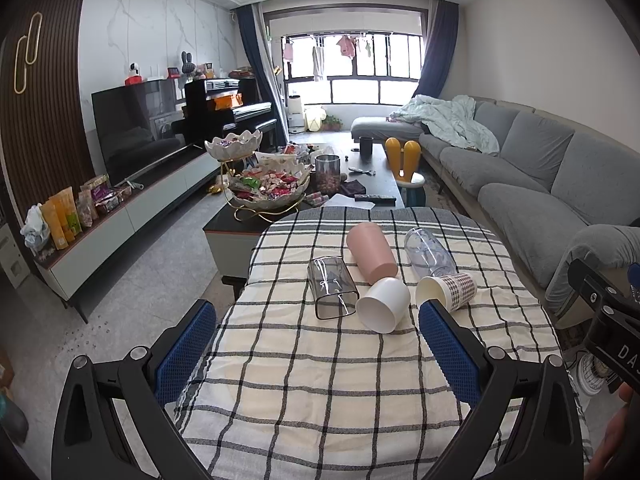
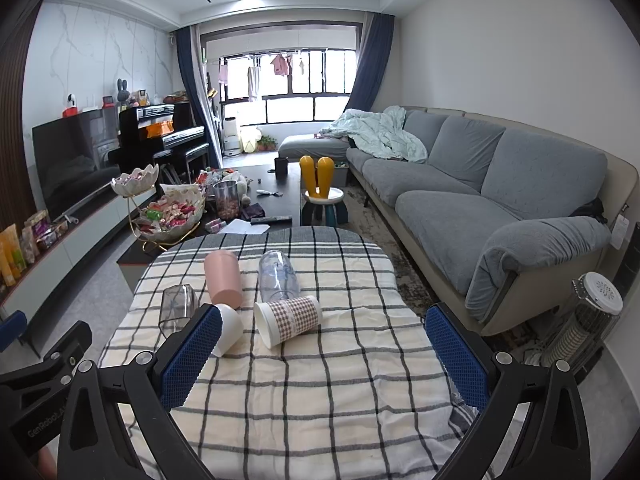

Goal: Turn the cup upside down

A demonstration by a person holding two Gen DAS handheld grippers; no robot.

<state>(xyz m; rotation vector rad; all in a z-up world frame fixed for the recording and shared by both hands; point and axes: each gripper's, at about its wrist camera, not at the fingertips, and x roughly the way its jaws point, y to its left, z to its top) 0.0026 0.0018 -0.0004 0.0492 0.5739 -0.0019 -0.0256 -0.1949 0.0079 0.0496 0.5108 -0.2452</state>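
Five cups lie on their sides on the checked tablecloth [image 1: 320, 392], clustered toward the far half of the table, and none of them is turned upside down yet.

Farthest left is a smoky clear tumbler [image 1: 331, 287], squarish in section, its mouth facing the near edge. Just to its right, a white cup [image 1: 383, 306] points its open mouth toward the near side, and its base touches the rim of a pink cup [image 1: 371, 252] that stretches away toward the far edge. Right of the white one lies a paper cup [image 1: 447, 290] with a brown houndstooth sleeve, mouth aimed near and left. Beyond it sits a clear plastic cup [image 1: 430, 252] with faint blue print, its base toward the far side.

Both tools hover at the near end of the table, above the cloth and short of the cups. On the left, the left gripper [image 1: 318, 354] has its blue-padded jaws spread wide with nothing between them. On the right, the right gripper [image 2: 324, 356] is likewise wide apart and holds nothing; from its own view its left pad overlaps the white cup [image 2: 229, 328], though I cannot tell whether they touch.

Beyond the table stands a dark coffee table [image 1: 256, 220] crowded with candy bowls, and a grey sofa [image 2: 500, 200] runs along the right wall.
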